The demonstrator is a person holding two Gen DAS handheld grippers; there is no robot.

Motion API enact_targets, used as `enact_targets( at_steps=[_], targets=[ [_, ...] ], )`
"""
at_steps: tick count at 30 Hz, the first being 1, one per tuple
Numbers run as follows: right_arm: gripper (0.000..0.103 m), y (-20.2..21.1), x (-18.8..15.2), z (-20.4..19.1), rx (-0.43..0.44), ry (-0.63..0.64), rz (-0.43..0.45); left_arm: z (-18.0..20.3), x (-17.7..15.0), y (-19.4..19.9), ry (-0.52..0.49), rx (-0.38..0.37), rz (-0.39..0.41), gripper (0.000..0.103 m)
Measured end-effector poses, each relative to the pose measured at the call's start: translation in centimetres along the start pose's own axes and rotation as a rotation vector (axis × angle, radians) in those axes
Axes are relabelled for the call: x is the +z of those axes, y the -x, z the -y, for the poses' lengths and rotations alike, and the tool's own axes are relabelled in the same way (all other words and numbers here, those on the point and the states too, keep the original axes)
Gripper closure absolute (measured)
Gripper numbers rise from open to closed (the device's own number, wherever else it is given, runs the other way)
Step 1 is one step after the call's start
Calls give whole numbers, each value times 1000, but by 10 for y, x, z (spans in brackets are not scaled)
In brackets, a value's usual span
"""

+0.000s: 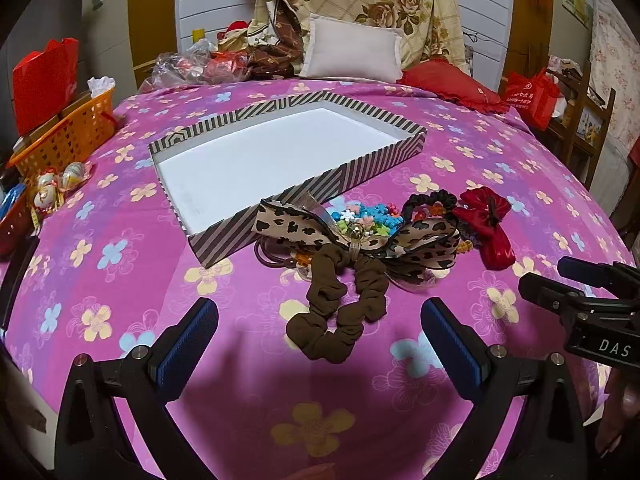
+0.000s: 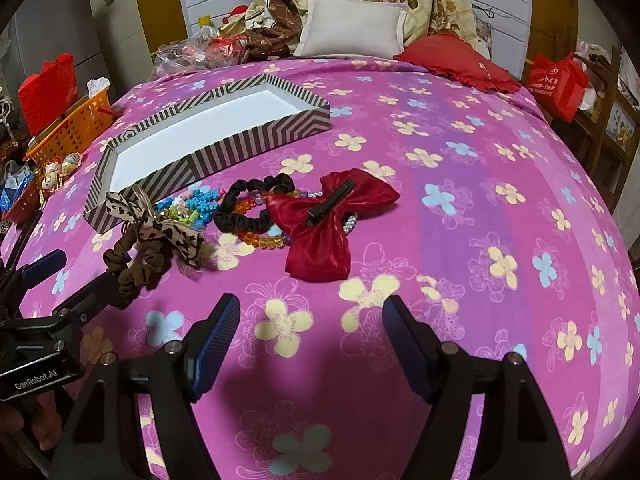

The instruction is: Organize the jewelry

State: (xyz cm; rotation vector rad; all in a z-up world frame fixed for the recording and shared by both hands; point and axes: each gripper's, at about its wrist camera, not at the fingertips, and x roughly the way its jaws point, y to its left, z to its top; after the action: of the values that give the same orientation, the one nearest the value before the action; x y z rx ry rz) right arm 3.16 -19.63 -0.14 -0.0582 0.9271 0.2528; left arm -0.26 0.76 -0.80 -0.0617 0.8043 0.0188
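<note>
On the pink bedspread (image 1: 120, 288), nearest, the left gripper (image 1: 320, 320) hovers wide open and empty, the brown scrunchie (image 1: 340, 308) lying between its fingertips. The right gripper (image 2: 312, 320) also gapes empty, just short of the red bow (image 2: 324, 220). Beyond lie the leopard bow (image 1: 360, 240), beads (image 1: 360, 216) and black scrunchie (image 2: 248, 204), heaped. Farther, the striped box (image 1: 384, 168) sits empty. Best to lower straight, pinch one scrunchie fold, and lift clear of the leopard bow.
</note>
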Motion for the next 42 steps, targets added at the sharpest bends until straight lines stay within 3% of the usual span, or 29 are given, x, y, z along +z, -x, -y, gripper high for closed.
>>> enact_targets(
  at_steps=[37,42],
  targets=[
    [26,2,0,5,-2,-11,12,-3,2,-2,3,2,0,40],
    [26,4,1,8,8,-26,22,-23,6,4,48,13,18,40]
  ],
)
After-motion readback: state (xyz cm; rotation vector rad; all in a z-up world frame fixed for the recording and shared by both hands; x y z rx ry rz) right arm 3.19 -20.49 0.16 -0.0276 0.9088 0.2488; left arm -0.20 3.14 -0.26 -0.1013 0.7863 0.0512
